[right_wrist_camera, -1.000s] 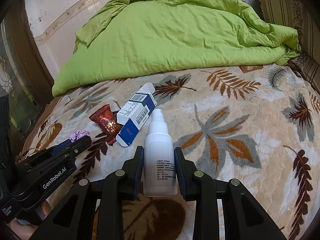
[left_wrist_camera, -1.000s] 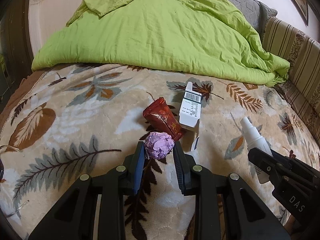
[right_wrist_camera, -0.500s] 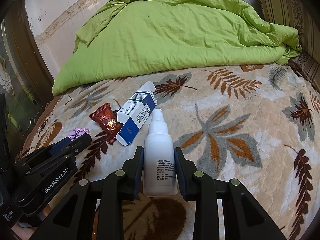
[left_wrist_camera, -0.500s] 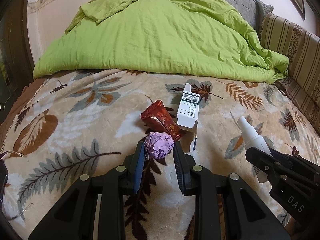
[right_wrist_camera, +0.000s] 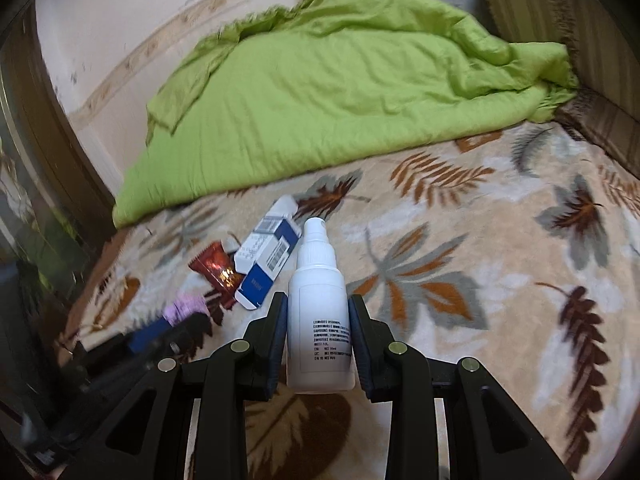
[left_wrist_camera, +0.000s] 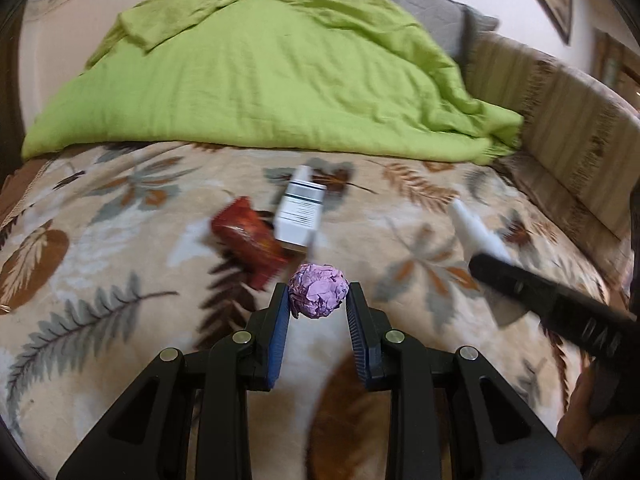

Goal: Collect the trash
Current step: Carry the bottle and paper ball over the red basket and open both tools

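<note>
Leaf-print blanket (left_wrist_camera: 120, 240): left fingers (left_wrist_camera: 280, 312) pinch purple wad (left_wrist_camera: 318, 296), right fingers (right_wrist_camera: 356, 328) clamp bottle (right_wrist_camera: 320, 312).

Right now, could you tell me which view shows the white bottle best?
The right wrist view: the bottle sits sharp and whole between the right gripper fingers, label readable. The left wrist view shows only its blurred nozzle and shoulder, the rest hidden behind the gripper.

On the bed (left_wrist_camera: 100, 248), the wrapper (left_wrist_camera: 246, 236) lay touching the box's (left_wrist_camera: 300, 216) left side. The duvet (left_wrist_camera: 248, 80) sat heaped behind both; the paper ball (left_wrist_camera: 318, 290) was nearer, the bottle (right_wrist_camera: 320, 304) right.
</note>
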### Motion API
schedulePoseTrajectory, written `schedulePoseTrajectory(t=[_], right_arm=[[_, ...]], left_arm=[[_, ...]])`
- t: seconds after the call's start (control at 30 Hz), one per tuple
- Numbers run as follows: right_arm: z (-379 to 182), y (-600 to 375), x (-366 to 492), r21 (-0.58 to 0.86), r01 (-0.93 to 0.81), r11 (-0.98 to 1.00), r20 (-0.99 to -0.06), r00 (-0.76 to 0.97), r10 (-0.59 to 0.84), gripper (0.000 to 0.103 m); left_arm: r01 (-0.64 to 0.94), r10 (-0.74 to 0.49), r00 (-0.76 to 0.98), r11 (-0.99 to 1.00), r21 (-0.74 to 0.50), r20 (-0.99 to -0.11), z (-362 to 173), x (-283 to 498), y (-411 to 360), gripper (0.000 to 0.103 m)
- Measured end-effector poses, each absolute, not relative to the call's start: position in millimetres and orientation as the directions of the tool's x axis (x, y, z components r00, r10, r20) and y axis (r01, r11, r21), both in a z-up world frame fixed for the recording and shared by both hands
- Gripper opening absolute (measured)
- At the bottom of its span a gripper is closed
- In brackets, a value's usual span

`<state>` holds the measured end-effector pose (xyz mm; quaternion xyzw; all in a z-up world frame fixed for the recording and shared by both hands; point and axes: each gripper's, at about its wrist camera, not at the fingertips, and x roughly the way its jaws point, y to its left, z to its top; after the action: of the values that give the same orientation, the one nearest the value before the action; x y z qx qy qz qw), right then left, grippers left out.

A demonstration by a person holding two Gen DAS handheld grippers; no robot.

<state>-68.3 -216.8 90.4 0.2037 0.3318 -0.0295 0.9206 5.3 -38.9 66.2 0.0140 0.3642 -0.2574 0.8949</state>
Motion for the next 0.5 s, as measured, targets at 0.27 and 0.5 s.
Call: schedulePoseTrajectory(t=[0.27, 0.5], right_arm=[[108.7, -252.6, -193.2, 0.361, 0.214, 0.908, -0.628, 0.775, 0.067, 0.033], [115.8, -335.1, -342.6, 0.329, 0.433, 0.839, -0.658, 0.742, -0.125, 0.033]], left_arm=[[0.605, -0.56, 0.511, 0.773, -0.19, -0.652, 77.1, -62.4, -73.2, 0.027], [0.768, -0.674, 0.337, 0.6, -0.222, -0.657, 93.4, -146.2, -148.1, 0.027]])
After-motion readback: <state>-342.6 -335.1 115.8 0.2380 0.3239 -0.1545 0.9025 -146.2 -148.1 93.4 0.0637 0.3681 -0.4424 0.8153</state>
